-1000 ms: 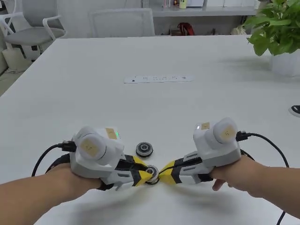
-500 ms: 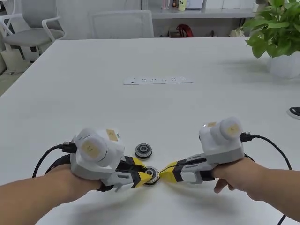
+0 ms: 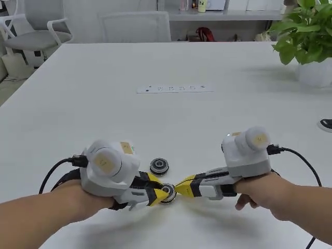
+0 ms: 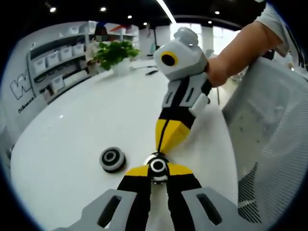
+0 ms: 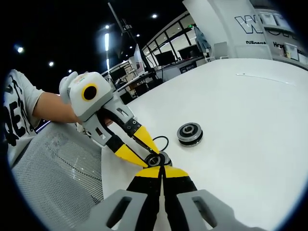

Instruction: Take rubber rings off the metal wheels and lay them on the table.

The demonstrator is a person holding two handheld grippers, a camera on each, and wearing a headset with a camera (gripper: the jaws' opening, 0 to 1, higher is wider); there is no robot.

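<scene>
A small metal wheel (image 3: 167, 193) with a black rubber ring is held just above the table, and my left gripper (image 3: 162, 195) is shut on it. In the left gripper view the wheel (image 4: 158, 166) sits between my yellow fingertips. My right gripper (image 3: 179, 189) points at it from the right, jaws shut, its tips touching the wheel's rim (image 5: 156, 159). I cannot tell whether it pinches the ring. A thin black loop (image 5: 162, 141) shows just beyond the wheel. A second wheel (image 3: 159, 166) with its ring on lies flat on the table behind the grippers.
A white power strip (image 3: 175, 88) lies mid-table. A potted plant (image 3: 307, 36) stands at the far right, with a small dark object (image 3: 327, 124) near the right edge. Chairs (image 3: 136, 25) line the far side. Cables trail from both grippers.
The right gripper's body has shifted a little to the right and tilted, while its tips stay at the wheel. The left gripper keeps its hold, almost still.
</scene>
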